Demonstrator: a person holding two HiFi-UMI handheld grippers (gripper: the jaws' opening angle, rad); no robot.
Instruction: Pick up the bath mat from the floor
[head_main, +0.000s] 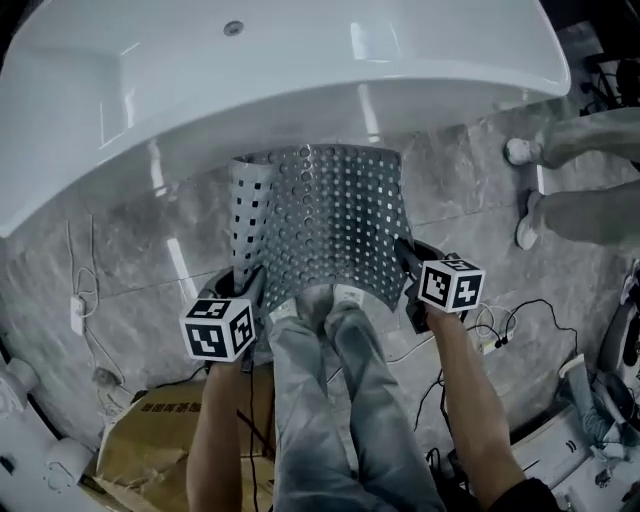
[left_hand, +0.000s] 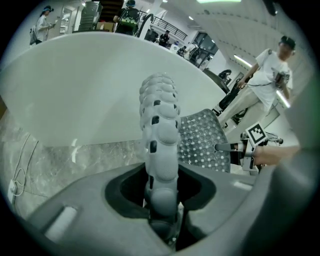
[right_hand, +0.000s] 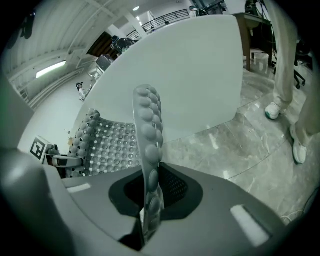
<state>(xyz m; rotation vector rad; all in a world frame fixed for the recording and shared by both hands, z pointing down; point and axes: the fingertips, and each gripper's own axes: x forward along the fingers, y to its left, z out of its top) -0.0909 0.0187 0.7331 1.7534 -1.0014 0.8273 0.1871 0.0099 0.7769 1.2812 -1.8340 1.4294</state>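
Left gripper (head_main: 252, 292) and right gripper (head_main: 407, 268) are each clamped on a mat (head_main: 330, 215) edge; lifting is in hand, and an even raise off the floor (head_main: 130, 300) is needed.

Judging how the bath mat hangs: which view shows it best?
The head view: nearly the whole bath mat shows, hanging before the bathtub. Each gripper view shows only one pinched edge, end on, plus part of the sheet.

A white bathtub (head_main: 300, 70) curves beyond the left claw (head_main: 250, 290) and right claw (head_main: 408, 265). A bystander's white shoes (head_main: 518, 151) stand right of the right claw on grey marble floor (head_main: 130, 270); a cardboard box (head_main: 150, 445) lies behind the left claw.
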